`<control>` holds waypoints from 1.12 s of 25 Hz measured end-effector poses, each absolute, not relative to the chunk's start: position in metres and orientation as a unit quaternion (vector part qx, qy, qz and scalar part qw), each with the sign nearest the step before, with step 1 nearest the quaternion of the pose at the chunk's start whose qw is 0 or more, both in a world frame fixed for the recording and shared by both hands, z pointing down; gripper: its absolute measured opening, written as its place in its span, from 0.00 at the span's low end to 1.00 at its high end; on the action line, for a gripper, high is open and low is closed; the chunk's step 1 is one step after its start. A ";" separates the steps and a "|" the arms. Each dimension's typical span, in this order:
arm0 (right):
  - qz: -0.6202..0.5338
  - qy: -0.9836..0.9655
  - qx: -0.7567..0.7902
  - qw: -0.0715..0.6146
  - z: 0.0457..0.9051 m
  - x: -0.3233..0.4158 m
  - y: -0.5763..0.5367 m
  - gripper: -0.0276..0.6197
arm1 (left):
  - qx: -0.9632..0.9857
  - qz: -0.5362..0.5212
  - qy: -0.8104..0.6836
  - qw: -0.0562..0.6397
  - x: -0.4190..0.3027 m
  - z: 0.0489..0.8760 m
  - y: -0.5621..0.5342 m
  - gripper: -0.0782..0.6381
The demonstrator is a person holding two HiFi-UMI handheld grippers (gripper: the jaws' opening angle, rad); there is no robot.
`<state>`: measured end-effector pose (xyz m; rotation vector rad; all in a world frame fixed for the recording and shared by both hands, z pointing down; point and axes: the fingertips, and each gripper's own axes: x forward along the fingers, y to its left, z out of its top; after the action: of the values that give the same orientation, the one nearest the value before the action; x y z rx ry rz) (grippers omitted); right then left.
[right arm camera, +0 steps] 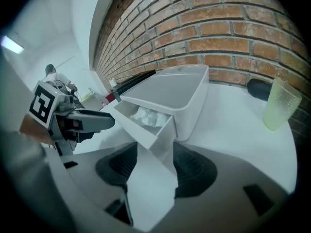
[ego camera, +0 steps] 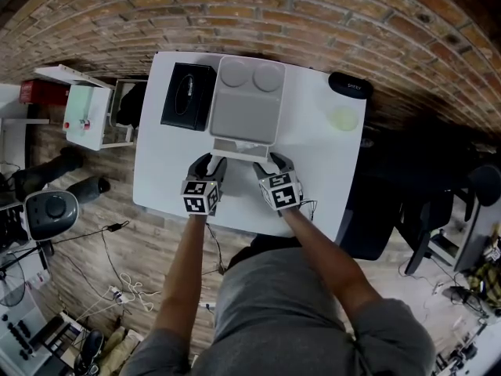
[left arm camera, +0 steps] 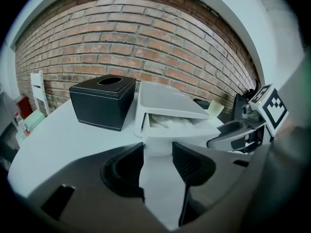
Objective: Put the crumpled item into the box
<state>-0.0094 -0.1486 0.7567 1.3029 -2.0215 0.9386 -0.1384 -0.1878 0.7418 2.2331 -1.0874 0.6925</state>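
Fingers (left arm camera: 187, 161) of left gripper (left arm camera: 158, 150), right gripper (right arm camera: 155, 153) pinch pulled-out drawer (right arm camera: 139, 130) front; crumpled tissue (right arm camera: 148, 116) inside drawer of grey box (right arm camera: 180, 93).

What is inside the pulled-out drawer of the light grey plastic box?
A white crumpled tissue lies in the light grey drawer. The drawer's back part is covered by the box, so anything there cannot be seen.

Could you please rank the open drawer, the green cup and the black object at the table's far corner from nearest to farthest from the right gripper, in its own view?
1. The open drawer, between the jaws of the right gripper.
2. The green cup, off to the right.
3. The black object, beyond the cup, farther back.
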 end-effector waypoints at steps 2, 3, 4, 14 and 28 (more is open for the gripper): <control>0.349 -0.750 0.490 0.276 0.757 -0.007 -0.150 0.41 | 0.832 0.257 -0.405 0.279 -0.137 0.742 -0.189 0.37; 0.351 -0.749 0.489 0.275 0.757 -0.007 -0.151 0.41 | 0.832 0.256 -0.406 0.279 -0.137 0.742 -0.190 0.37; 0.353 -0.749 0.488 0.276 0.757 -0.007 -0.151 0.41 | 0.832 0.256 -0.406 0.279 -0.137 0.742 -0.190 0.37; 0.361 -0.745 0.489 0.273 0.759 -0.003 -0.153 0.42 | 0.831 0.255 -0.406 0.281 -0.134 0.744 -0.192 0.37; 0.367 -0.739 0.498 0.266 0.759 0.003 -0.165 0.45 | 0.830 0.254 -0.407 0.286 -0.131 0.743 -0.204 0.37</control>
<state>0.0029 -0.1652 0.7586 1.3450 -1.9968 0.9915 -0.1312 -0.2036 0.7435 2.2179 -1.0875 0.6790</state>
